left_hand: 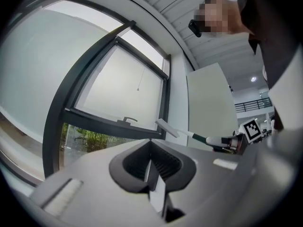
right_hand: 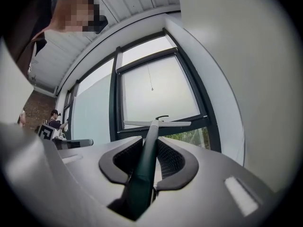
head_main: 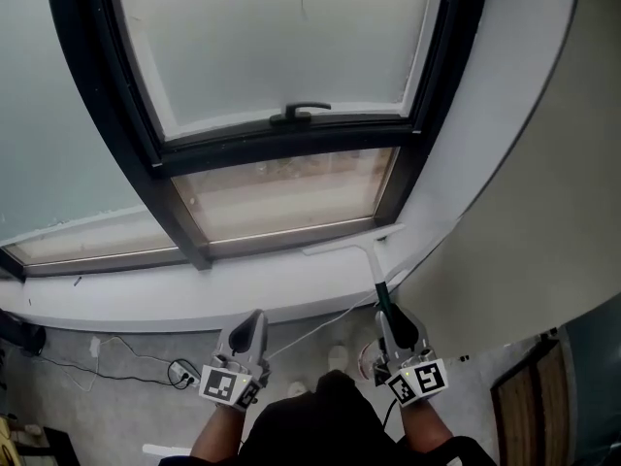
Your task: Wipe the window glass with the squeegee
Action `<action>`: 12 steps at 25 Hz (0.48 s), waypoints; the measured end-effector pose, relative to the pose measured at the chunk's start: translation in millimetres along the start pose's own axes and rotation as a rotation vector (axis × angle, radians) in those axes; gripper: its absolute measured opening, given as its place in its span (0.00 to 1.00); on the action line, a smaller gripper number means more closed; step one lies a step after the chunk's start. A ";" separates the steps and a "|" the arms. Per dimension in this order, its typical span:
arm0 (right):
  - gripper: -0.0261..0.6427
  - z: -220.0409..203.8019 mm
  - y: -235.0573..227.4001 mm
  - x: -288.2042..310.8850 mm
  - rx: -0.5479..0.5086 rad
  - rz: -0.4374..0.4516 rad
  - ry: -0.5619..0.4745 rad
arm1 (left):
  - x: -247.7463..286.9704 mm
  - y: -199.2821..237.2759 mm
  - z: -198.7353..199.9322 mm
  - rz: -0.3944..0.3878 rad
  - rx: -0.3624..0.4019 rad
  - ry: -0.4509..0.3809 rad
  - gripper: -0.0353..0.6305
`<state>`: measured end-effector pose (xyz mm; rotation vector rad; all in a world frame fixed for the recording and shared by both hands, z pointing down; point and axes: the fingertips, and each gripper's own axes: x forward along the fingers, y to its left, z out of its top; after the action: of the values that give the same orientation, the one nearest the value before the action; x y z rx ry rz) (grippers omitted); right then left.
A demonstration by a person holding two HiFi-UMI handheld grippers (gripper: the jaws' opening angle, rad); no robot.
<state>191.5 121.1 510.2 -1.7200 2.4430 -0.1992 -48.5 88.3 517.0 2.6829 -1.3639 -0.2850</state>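
The white-bladed squeegee with a slim dark green handle (head_main: 364,252) looks light and stiff, with a softer wiping edge. The handle is the place to hold it, and the right tool (head_main: 393,326) is clamped there, with the blade by the lower right corner of the dark-framed window glass (head_main: 281,47). The left tool (head_main: 254,330) is closed on nothing. Only the right gripper view shows greenery through the clear lower pane (right_hand: 189,137), and only the head view shows the white sill (head_main: 146,299).
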 end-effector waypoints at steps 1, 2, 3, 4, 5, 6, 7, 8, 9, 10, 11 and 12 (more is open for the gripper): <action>0.19 0.1 -5.5 8.4 0.005 -0.003 0.003 | 3.0 6.9 -2.6 0.014 -0.002 0.010 0.05; 0.18 1.0 -11.7 17.4 0.010 -0.006 0.001 | 7.4 13.5 -5.1 0.028 0.000 0.018 0.05; 0.19 2.0 -18.3 26.7 0.013 -0.007 -0.002 | 13.1 19.4 -7.0 0.039 0.003 0.023 0.05; 0.19 2.6 -25.3 36.4 0.015 -0.005 -0.006 | 20.0 24.6 -8.4 0.049 0.009 0.023 0.05; 0.19 2.6 -32.6 46.7 0.014 -0.001 -0.009 | 27.9 29.6 -9.3 0.059 0.016 0.019 0.05; 0.19 2.1 -39.7 58.1 0.014 0.008 -0.010 | 36.9 34.8 -9.6 0.069 0.023 0.014 0.05; 0.19 2.2 -46.5 70.9 0.014 0.020 -0.010 | 47.1 40.4 -8.7 0.080 0.029 0.006 0.05; 0.19 3.9 -52.6 85.0 0.014 0.038 -0.011 | 58.4 46.1 -6.3 0.093 0.035 -0.003 0.05; 0.18 8.0 -57.9 100.1 0.010 0.058 -0.016 | 70.7 51.6 -2.4 0.105 0.040 -0.013 0.05; 0.18 14.8 -62.7 115.4 0.001 0.079 -0.026 | 83.8 56.4 2.7 0.115 0.047 -0.025 0.05; 0.18 24.1 -67.7 130.2 -0.014 0.098 -0.044 | 97.9 60.1 8.7 0.122 0.057 -0.037 0.05; 0.18 35.3 -73.3 144.1 -0.034 0.116 -0.066 | 112.9 62.6 15.1 0.126 0.071 -0.049 0.05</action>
<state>218.1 -39.9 483.4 -1.5659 2.5016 -0.0863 -36.1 -40.1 501.3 2.6478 -1.5788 -0.2966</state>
